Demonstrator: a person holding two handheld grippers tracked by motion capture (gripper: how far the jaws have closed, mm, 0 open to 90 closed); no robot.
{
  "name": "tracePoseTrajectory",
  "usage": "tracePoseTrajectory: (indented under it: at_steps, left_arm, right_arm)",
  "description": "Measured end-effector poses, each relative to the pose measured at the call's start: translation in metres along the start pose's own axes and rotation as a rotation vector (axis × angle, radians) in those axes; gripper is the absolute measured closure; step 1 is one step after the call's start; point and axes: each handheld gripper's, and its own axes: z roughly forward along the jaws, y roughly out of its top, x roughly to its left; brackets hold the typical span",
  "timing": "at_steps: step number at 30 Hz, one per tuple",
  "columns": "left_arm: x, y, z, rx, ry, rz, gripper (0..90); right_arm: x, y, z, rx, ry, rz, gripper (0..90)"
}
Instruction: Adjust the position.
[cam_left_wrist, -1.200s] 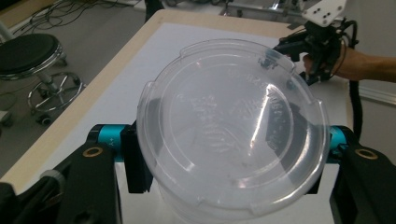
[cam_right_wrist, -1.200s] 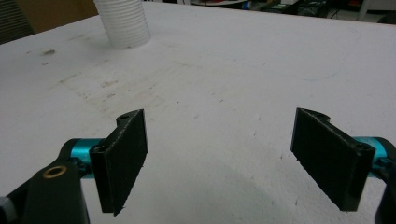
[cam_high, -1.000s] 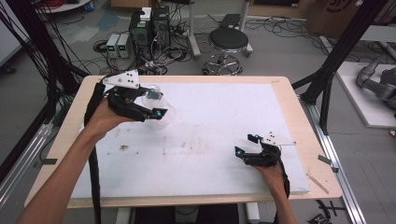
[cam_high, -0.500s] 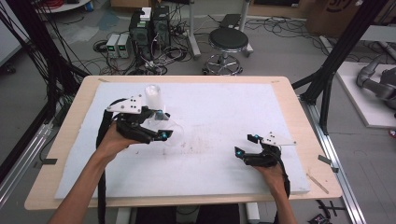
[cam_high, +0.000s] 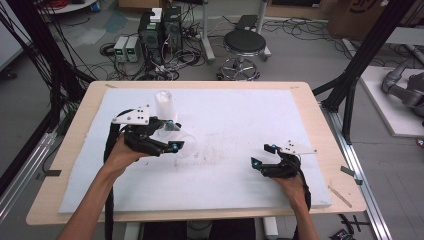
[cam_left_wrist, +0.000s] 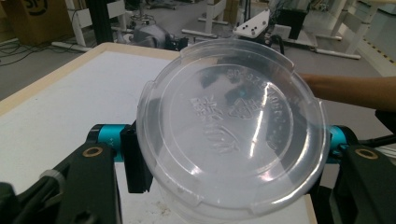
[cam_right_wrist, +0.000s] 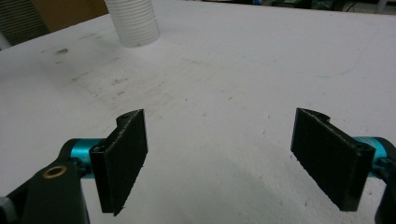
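left gripper (cam_high: 172, 136) sits over the left part of the white mat (cam_high: 300, 125), and its jaws are clenched on a clear plastic lid (cam_left_wrist: 231, 128). in the left gripper view the lid stands tilted between the two black pads, its embossed face turned toward the camera and its lower edge down near the mat. in the high view the lid (cam_high: 182, 142) reads as a faint see-through disc just off the gripper's tips. just beyond that gripper stands a white ribbed cup (cam_high: 164, 104), upright on the mat and with nothing on its mouth; the lid is near it but apart from it, lower and nearer the person. going right, the middle of the mat is bare apart from some faint smudges. right gripper (cam_high: 263, 155) rests low at the right side, well away from the cup, with its jaws released and nothing between them, as the right gripper view makes plain; the cup (cam_right_wrist: 133, 21) shows far off in that view. judging from this, the lid is picked up and in hand, but capping the cup is not yet done: the lid needs to be levelled, brought over the cup's rim and pressed down.
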Motion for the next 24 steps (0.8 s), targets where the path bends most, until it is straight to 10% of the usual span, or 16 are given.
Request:
tracePoseTrajectory:
  at_steps: [9, 24]
  left_arm:
    - [0.006, -0.001, -0.002, -0.035, -0.023, 0.000, 36.9]
    - [0.003, 0.007, 0.014, -0.108, -0.111, 0.027, 36.8]
  right_arm:
    - [0.002, 0.007, -0.003, 0.000, 0.090, -0.006, 18.8]
    - [0.027, 0.073, -0.002, -0.076, 0.327, -0.160, 18.8]
